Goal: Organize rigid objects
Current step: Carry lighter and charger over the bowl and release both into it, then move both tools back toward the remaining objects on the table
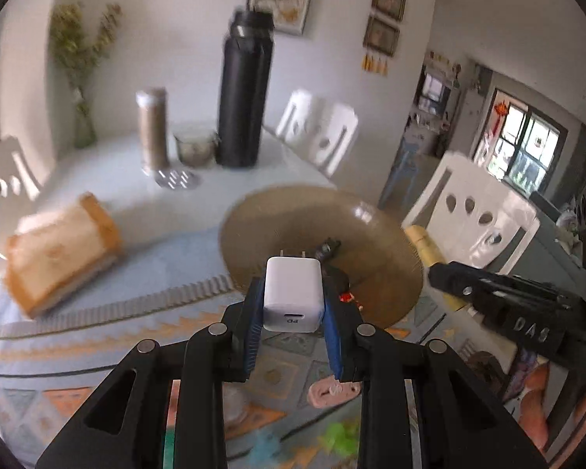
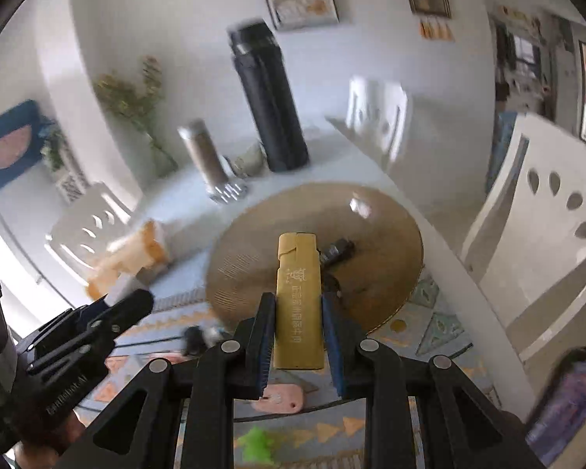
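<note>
My left gripper (image 1: 293, 297) is shut on a white USB charger plug (image 1: 293, 293), prongs pointing forward, held above the near rim of a round golden-brown tray (image 1: 277, 211). My right gripper (image 2: 297, 312) is shut on a long yellow box (image 2: 299, 293) with printed characters, held over the same tray (image 2: 254, 242). A small black object (image 1: 326, 249) lies in the tray's middle; it also shows in the right wrist view (image 2: 338, 252). The right gripper's body (image 1: 519, 305) shows at the right of the left wrist view, and the left gripper (image 2: 97, 320) shows at the left of the right wrist view.
A tall black flask (image 1: 244, 93), a brown cylinder jar (image 1: 152, 129), a glass cup (image 1: 195, 148) and a tissue box (image 1: 58, 250) stand on the table. A pink item (image 2: 279, 398) and green toy (image 2: 258, 445) lie on the patterned mat (image 1: 58, 351). White chairs (image 1: 484, 219) surround the table.
</note>
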Tool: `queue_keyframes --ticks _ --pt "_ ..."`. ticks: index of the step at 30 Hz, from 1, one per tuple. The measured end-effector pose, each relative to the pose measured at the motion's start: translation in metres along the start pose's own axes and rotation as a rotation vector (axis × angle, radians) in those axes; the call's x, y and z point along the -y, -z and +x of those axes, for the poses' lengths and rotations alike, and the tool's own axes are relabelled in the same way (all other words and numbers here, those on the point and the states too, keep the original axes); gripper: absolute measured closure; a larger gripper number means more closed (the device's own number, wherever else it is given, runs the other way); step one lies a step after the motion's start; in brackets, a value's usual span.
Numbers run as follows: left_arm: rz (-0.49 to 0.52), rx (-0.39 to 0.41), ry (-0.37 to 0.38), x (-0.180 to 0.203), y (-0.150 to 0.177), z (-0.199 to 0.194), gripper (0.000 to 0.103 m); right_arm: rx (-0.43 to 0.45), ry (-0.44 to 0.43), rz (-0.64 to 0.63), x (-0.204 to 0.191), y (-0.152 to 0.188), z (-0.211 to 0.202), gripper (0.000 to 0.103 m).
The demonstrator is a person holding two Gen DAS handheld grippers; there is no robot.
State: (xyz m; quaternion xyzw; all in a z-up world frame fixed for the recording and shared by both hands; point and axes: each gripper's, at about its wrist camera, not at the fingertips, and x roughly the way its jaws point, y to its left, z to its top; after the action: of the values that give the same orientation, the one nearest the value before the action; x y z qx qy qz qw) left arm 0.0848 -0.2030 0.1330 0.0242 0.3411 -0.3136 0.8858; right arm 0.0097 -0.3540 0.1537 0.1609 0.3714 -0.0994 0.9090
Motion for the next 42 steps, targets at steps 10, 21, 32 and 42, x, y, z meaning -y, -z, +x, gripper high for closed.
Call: queue_keyframes --ticks 10,21,32,42 --pt "-0.032 -0.114 0.008 0.002 0.008 0.076 0.071 -0.149 0.124 0.075 0.041 -0.010 0.076 0.076" --pt "-0.052 0.122 -0.033 -0.017 0.007 -0.084 0.037 0.021 0.066 0.022 0.002 -0.001 -0.027 0.048" --pt "-0.150 0.144 -0.224 -0.077 0.129 -0.185 0.020 0.220 -0.106 -0.236 -0.084 0.134 -0.085 0.023" --pt "-0.310 0.085 -0.320 -0.131 0.228 -0.163 0.020 0.166 -0.046 -0.302 -0.087 0.186 -0.029 0.023"
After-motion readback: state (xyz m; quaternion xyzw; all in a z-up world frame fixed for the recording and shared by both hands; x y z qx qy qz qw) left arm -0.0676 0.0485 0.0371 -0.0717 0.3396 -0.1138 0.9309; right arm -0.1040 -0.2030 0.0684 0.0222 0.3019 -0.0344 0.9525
